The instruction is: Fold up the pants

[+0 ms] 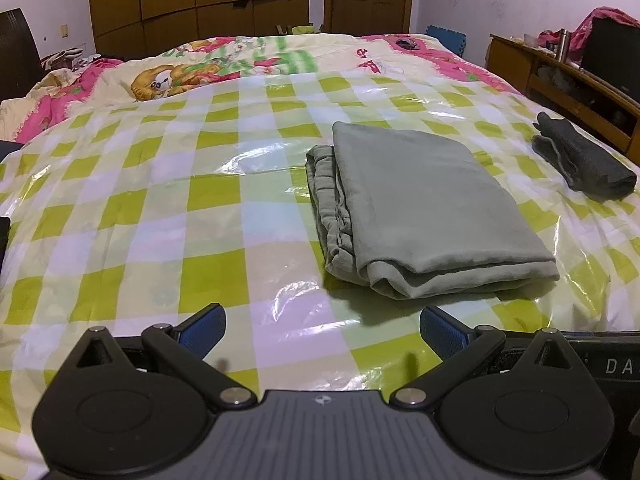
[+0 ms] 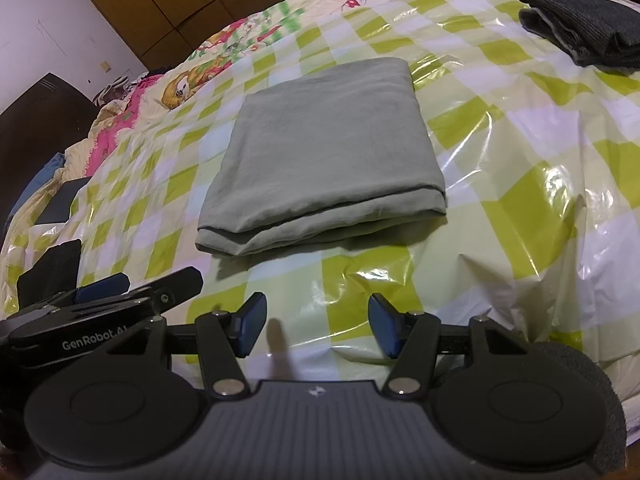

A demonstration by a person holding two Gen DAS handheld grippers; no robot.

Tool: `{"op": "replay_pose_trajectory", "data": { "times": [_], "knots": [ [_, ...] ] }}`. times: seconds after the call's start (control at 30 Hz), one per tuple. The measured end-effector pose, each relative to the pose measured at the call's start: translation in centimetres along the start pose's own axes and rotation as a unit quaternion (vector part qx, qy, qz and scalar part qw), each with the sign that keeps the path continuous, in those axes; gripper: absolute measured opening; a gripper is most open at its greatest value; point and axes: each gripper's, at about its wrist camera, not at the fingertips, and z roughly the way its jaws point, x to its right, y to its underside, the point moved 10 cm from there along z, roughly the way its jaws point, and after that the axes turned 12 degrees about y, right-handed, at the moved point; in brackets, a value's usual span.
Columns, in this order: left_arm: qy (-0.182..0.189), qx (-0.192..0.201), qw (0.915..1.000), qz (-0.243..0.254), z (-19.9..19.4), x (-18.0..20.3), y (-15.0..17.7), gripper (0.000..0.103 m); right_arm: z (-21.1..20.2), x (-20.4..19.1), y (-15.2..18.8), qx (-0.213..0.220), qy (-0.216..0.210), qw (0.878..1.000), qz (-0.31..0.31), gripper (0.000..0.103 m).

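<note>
With both your left claw (image 1: 322, 330) and right claw (image 2: 318, 330) spread and empty, pinch the soft, light, limp grey-green pants (image 2: 324, 152) by the thick near folded edge, since they may slide on the glossy checkered plastic sheet (image 1: 160, 208).

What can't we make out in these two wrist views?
- Green folded pants: inner layers and underside hidden by the top fold, both views.
- Dark folded garment: cut off by the right edge, right wrist view.
- Items on the wooden shelf: too small and dim, left wrist view.
</note>
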Motion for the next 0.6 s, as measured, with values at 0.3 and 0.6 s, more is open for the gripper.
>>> {"op": "replay_pose_trajectory", "data": {
  "times": [0.3, 0.6],
  "knots": [
    [0.004, -0.003, 1.0000, 0.003, 0.14, 0.25, -0.02, 0.103, 0.08, 0.14, 0.03, 0.000, 0.004, 1.000, -0.001, 0.058],
    [0.010, -0.003, 0.9999, 0.001, 0.22, 0.55, -0.03, 0.103, 0.10, 0.15, 0.03, 0.000, 0.003, 1.000, 0.000, 0.059]
  ]
}}
